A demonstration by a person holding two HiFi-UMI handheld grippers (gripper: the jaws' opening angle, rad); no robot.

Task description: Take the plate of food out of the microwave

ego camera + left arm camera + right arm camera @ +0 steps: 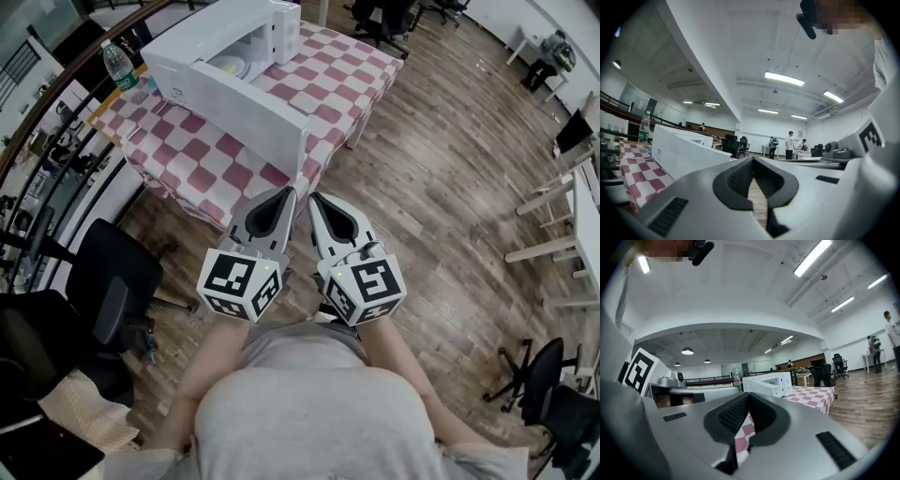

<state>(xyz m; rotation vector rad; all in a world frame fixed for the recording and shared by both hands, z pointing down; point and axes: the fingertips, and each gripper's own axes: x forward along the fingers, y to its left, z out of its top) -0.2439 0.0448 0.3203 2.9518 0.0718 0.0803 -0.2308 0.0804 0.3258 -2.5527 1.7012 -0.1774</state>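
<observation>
A white microwave (pixel 234 66) stands on a red and white checked table (pixel 319 84), its door (pixel 246 105) swung down open toward me. Inside, a pale plate of food (pixel 229 66) shows on the floor of the cavity. My left gripper (pixel 285 194) and right gripper (pixel 315 199) are held side by side close to my body, short of the table's near edge, both shut with nothing between their tips. The left gripper view shows the microwave (pixel 684 147) at the left; the right gripper view shows the microwave (pixel 769 382) ahead on the table.
A water bottle (pixel 119 66) stands at the table's far left corner. Black office chairs (pixel 112 281) sit to my left on the wooden floor. White desks (pixel 577 216) line the right side. People stand far off in the room (pixel 790 145).
</observation>
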